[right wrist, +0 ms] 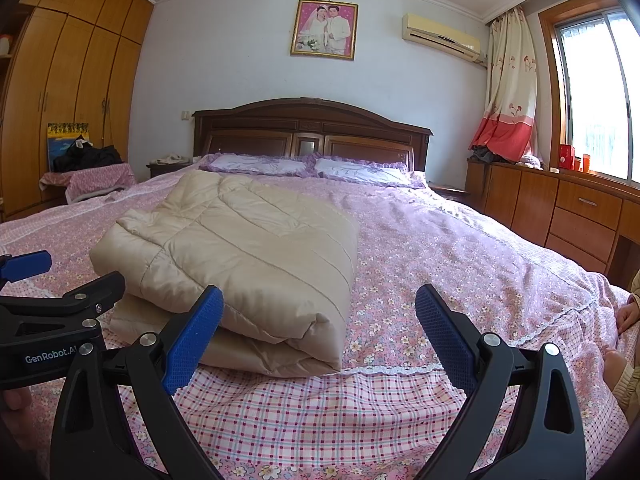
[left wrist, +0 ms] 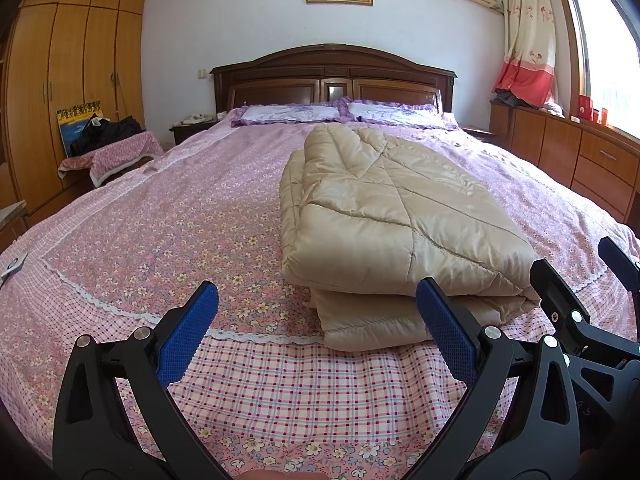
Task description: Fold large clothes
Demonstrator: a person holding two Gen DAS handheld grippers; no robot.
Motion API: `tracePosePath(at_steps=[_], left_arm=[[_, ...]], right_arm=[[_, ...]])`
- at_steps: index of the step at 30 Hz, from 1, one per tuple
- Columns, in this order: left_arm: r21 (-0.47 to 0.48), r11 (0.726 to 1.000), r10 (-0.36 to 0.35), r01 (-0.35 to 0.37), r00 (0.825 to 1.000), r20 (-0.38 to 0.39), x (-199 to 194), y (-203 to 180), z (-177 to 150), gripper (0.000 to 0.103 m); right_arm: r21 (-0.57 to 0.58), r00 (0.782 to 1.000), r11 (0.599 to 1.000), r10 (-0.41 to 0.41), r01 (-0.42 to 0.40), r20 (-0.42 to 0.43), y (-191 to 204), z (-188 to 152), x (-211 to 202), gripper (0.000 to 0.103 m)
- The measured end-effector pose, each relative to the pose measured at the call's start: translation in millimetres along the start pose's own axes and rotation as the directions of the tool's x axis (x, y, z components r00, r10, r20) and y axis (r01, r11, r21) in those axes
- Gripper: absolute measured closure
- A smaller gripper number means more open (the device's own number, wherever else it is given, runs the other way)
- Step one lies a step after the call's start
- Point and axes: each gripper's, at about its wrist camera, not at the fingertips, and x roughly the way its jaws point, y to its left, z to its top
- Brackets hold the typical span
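Note:
A beige quilted padded garment (left wrist: 392, 216) lies folded into a thick rectangular bundle on the pink floral bedspread (left wrist: 192, 216), a little right of the bed's middle. My left gripper (left wrist: 318, 286) hovers open just in front of the bundle's near edge, its blue pads (left wrist: 192, 332) empty. In the right wrist view the same bundle (right wrist: 248, 248) sits left of centre. My right gripper (right wrist: 320, 291) is open at its near right corner, touching nothing. Each gripper shows in the other's view: the right gripper (left wrist: 578, 260) and the left gripper (right wrist: 70, 270).
Two purple-trimmed pillows (right wrist: 312, 168) lie against a dark wooden headboard (right wrist: 312, 128). A low seat with dark clothes (left wrist: 108, 136) and a tall wardrobe (left wrist: 60, 80) stand on the left. Wooden drawers (right wrist: 580, 216) run under the window. A person's hand (right wrist: 628, 316) rests at the bed's right edge.

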Motion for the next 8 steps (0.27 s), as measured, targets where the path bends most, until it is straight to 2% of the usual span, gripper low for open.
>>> tracePosePath(at_steps=[8], left_arm=[[-0.016, 1.0, -0.023, 0.022, 0.999, -0.037, 8.0, 1.0, -0.5, 0.004]], right_arm=[[0.006, 1.0, 1.0, -0.01, 0.01, -0.014, -1.0, -2.2, -0.3, 0.009]])
